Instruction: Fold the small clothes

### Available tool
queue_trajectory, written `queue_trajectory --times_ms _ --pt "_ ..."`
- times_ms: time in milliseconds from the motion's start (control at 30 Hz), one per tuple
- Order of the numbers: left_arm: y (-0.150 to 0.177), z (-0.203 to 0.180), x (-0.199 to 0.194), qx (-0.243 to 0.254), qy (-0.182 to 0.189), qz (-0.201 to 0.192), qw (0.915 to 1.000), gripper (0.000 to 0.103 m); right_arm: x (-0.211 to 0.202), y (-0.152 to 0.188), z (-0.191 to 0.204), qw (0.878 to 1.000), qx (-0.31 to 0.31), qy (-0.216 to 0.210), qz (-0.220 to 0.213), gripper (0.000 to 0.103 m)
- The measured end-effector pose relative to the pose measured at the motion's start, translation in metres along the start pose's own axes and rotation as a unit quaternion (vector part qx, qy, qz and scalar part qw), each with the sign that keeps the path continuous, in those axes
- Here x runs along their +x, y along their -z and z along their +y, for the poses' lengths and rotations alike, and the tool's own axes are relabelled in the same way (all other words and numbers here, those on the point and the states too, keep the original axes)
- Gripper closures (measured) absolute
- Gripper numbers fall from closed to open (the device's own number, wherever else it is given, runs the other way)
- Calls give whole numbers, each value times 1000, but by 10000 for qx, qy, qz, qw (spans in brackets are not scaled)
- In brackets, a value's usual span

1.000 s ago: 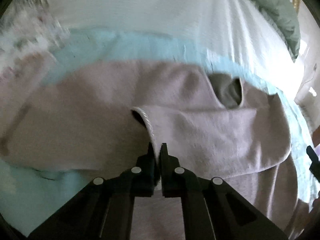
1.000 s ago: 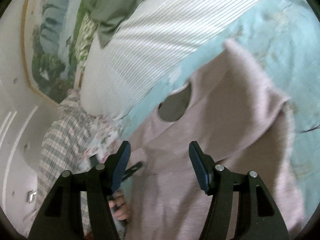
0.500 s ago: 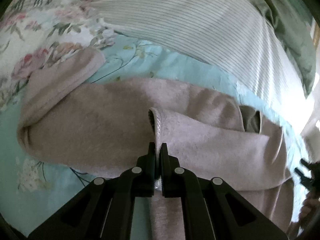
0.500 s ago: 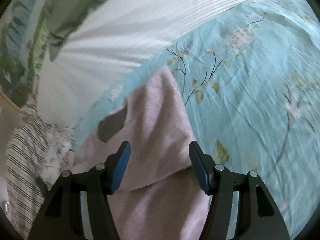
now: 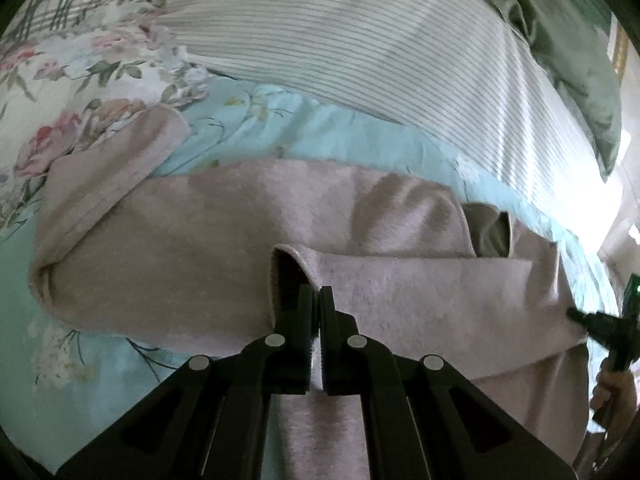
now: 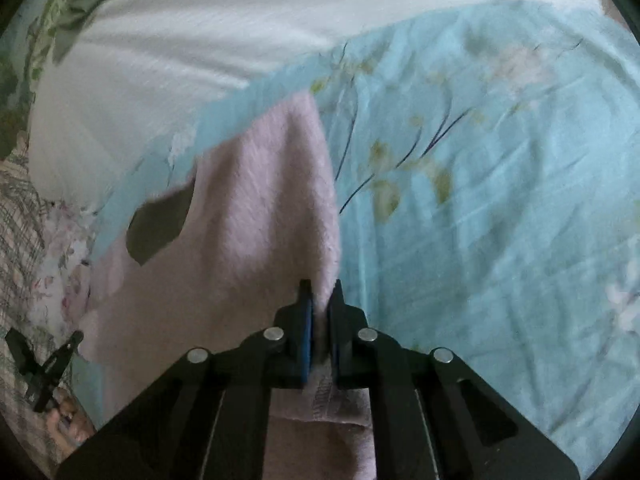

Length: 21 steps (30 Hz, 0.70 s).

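Tongs in both my hands are clamped on the fuzzy pale-pink fleece top point(image 5: 400, 216) lying on the light-blue floral bedsheet point(image 6: 500, 200), left gripper point(image 5: 316, 300) pinching the folded-in sleeve cuff, right gripper point(image 6: 320, 300) the right edge, so uneven pulling could undo that sleeve fold.

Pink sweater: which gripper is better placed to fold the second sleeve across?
Probably left. The left gripper pinches a sleeve cuff of the pink sweater over its body; the right gripper only holds the side edge.

Fuzzy, matt pink sweater point(image 5: 360, 216) is lying soft on smooth floral cotton bedsheet point(image 6: 480, 200); ribbed striped pillow point(image 5: 360, 40) is catching light; matt black plastic tool point(image 5: 316, 316) is showing shiny metal rivets.
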<state>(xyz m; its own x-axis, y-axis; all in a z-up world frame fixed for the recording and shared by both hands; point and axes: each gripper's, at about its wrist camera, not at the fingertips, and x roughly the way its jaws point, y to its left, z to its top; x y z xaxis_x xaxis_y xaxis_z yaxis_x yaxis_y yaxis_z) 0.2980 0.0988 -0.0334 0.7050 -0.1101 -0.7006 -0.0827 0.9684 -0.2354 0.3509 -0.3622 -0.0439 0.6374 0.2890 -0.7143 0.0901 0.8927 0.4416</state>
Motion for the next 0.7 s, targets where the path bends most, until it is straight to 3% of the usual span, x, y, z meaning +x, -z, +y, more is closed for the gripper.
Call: queue_trajectory --times_ms 200,233,267,300,333,367,400,433,467,533,567,633,700 --pt "10 10 -1 -73 62 135 9999 101 -11 1 9 9980 -143 614 -5 90" --pt "11 13 -3 -100 61 138 9998 101 -20 3 15 9973 -203 686 -147 86" --pt "12 17 -5 -128 60 140 9998 101 -29 6 23 9971 -270 641 -301 72" --pt "13 22 -8 -170 35 129 9998 101 -38 11 34 9978 -347 396 -403 62" --pt "14 28 -11 -217 -16 106 9997 101 -41 15 43 9982 -423 136 -403 41" --pt "14 34 -14 -264 -91 73 9996 101 -40 20 53 9978 -551 -187 -305 33" --pt "13 40 -18 -320 -165 53 9993 100 -33 28 66 9959 -714 -541 -75 33" --pt "12 45 -20 -363 -205 47 9991 97 -29 33 72 9950 -776 -629 52 33" --pt "11 52 -23 -404 -243 44 9989 94 -18 41 79 9939 -850 -644 284 33" --pt "8 67 -29 -518 -403 22 9978 72 1 48 81 9935 -862 -428 601 33" --pt "6 74 -32 -566 -478 -7 9973 66 6 50 78 9939 -827 -287 676 33" --pt "-1 89 -38 -675 -740 -70 9949 41 7 50 70 9958 -541 -277 686 33" --pt "-11 103 -41 -777 -1027 -189 9915 32 -5 51 74 9964 -479 -367 594 33"
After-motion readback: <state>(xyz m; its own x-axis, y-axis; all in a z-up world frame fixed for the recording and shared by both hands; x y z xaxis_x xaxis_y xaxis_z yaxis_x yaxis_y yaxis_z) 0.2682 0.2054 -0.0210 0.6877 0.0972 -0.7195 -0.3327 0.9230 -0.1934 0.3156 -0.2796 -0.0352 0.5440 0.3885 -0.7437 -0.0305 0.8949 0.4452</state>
